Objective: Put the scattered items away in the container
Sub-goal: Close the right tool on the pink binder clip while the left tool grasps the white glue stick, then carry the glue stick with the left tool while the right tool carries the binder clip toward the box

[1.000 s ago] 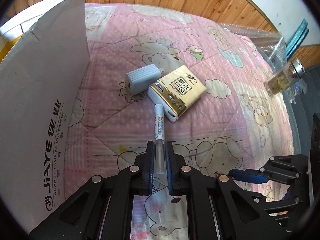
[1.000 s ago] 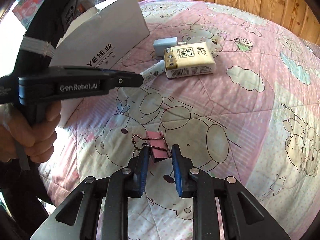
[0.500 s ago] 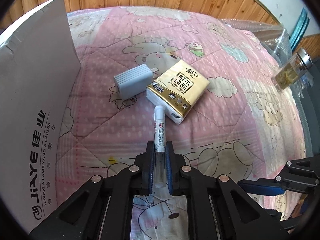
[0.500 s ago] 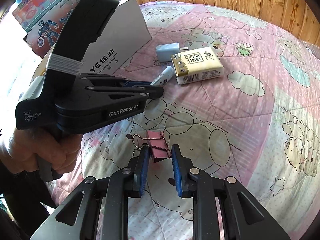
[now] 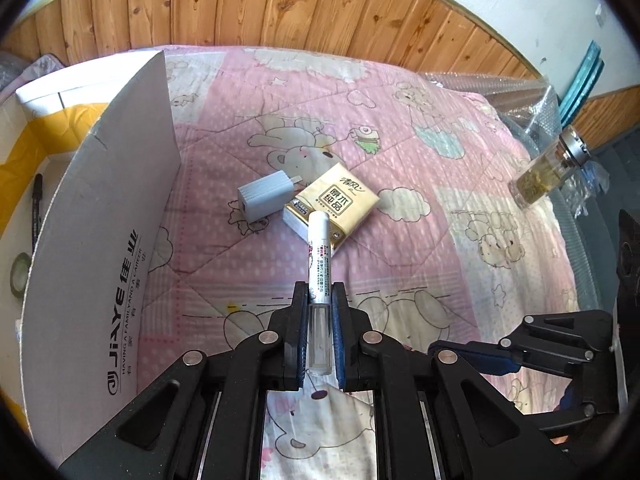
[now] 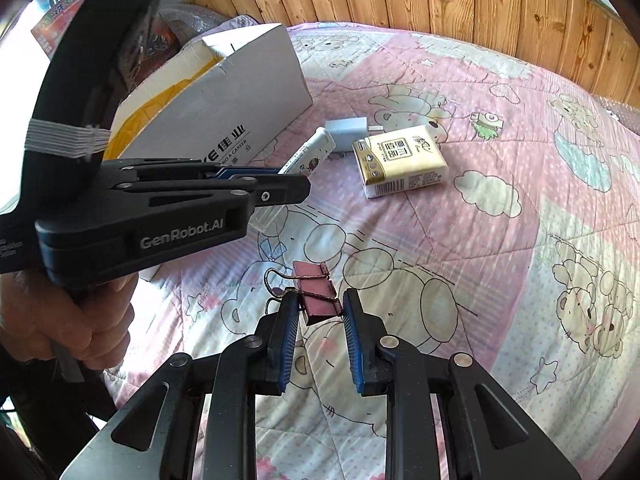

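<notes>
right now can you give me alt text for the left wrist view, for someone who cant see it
The left gripper is shut on a white tube above a pink cartoon-bear quilt. Beyond lie a grey charger and a gold tissue pack; an open white cardboard box stands at left. The right gripper's side shows at lower right.

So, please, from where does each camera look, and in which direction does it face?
Left wrist: sits on the left gripper, looks down along its fingers over the quilt; they clamp a white tube; the right gripper shows at the lower right.
Right wrist: sits on the right gripper, looks down at the quilt; its fingers grip a pink binder clip; the left gripper and hand show.
Shared: tissue pack, grey charger, white box.
</notes>
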{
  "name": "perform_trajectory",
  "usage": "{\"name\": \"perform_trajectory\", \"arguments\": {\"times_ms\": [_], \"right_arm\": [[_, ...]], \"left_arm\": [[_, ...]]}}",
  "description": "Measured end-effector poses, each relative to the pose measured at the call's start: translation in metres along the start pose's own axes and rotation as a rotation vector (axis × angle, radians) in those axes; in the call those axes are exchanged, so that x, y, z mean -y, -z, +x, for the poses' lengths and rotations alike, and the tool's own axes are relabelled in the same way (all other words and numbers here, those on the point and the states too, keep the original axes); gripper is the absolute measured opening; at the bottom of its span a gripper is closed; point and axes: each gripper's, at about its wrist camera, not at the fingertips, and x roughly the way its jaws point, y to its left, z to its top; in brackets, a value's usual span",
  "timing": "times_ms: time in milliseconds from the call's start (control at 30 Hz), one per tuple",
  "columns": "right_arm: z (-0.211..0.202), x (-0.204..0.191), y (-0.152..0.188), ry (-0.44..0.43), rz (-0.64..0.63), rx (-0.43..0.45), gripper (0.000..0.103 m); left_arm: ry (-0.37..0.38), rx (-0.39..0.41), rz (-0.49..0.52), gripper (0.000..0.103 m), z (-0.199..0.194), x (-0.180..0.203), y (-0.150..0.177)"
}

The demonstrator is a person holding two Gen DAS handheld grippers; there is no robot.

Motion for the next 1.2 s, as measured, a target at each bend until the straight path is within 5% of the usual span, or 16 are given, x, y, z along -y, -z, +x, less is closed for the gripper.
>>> {"name": "perform_trajectory", "arguments": {"times_ms": [1200], "right_arm": [[-0.042, -0.076, -0.029, -0.037, -0.063, 0.136, 0.024]], "left_arm": [[0.029, 0.160, -0.131, 0.011, -0.104, -0.035, 0.008]]}}
